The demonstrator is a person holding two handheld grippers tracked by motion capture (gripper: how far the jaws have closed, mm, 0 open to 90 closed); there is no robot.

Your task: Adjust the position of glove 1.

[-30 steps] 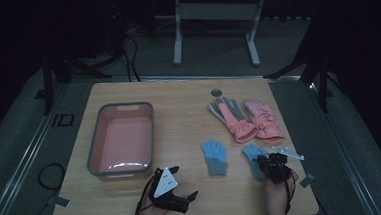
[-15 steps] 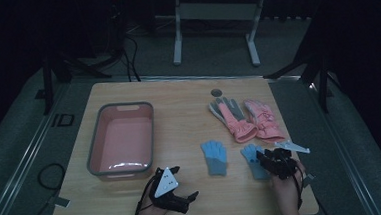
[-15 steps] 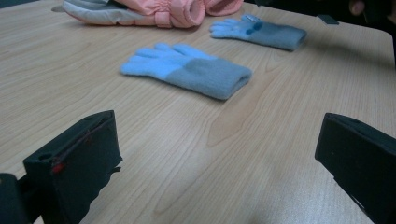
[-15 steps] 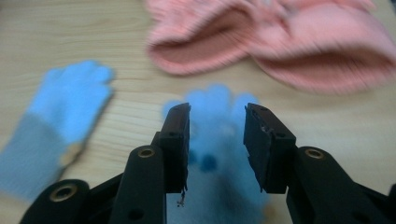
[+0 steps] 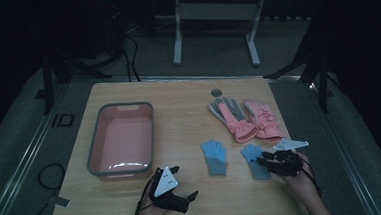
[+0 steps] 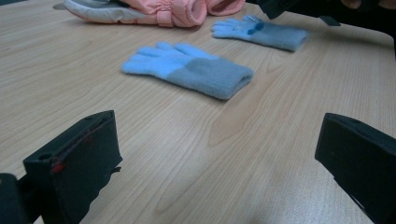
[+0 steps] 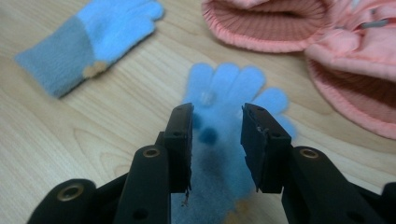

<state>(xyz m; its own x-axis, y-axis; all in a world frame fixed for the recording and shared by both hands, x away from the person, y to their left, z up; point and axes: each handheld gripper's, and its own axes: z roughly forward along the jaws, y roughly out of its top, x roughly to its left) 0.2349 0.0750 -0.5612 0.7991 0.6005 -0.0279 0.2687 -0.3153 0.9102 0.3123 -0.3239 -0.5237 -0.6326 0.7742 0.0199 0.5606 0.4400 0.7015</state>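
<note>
The right blue glove (image 7: 224, 154) lies flat near the desk's (image 5: 177, 93) front right corner, light blue fingers, grey-blue cuff, small dots on its palm. The right gripper (image 5: 268, 159) hovers just above it; its fingers (image 7: 180, 140) have just been opening and stand apart with the glove below them, not pinched. The second blue glove (image 5: 214, 156) lies just to the left, toward the middle of the front edge. Behind both, near the right edge, lie two pink gloves (image 5: 247, 119). The pink basin (image 5: 93, 153) at the left side holds nothing. The left gripper (image 5: 184, 198) rests at the front edge, fingers (image 6: 77, 158) spread wide over bare wood.
</note>
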